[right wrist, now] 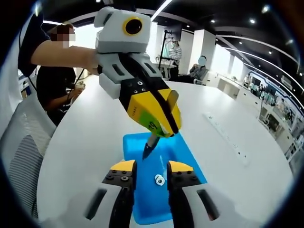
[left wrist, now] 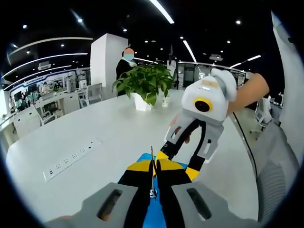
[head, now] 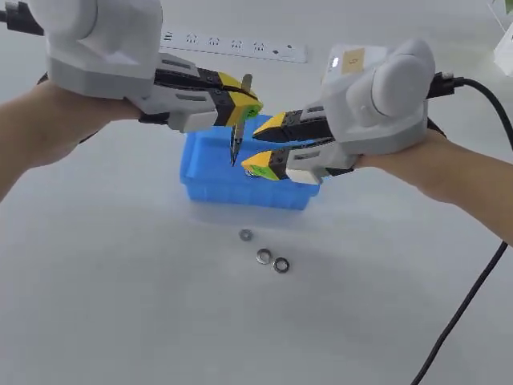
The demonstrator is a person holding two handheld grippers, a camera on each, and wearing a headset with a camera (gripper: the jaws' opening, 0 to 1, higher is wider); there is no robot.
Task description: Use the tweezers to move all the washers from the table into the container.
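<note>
While the left hand-held gripper hangs above the blue container, its jaws are pressed together on the tweezers; these stand nearly upright, points down, just over the container's inside. In the left gripper view the tweezers run as a thin line up between that gripper's two yellow-and-black jaws.

The right hand-held gripper sits just to the right of the left one, its tips near the tweezers' points; whether they touch cannot be told. Its jaws stand apart with nothing between them; in the right gripper view the gap between them looks down on the container floor.

One washer lies inside the container, straight ahead of the right hand-held gripper's parted jaws and a little nearer to it than the tweezers' points; whether the points hold anything cannot be told.

Three more washers lie on the white tabletop outside the container, on the person's side of it, below both hand-held grippers. Two lie side by side; the third lies a little apart to their left.

A white power strip lies on the tabletop beyond the left hand-held gripper; a black cable runs from the back of the right hand-held gripper.
</note>
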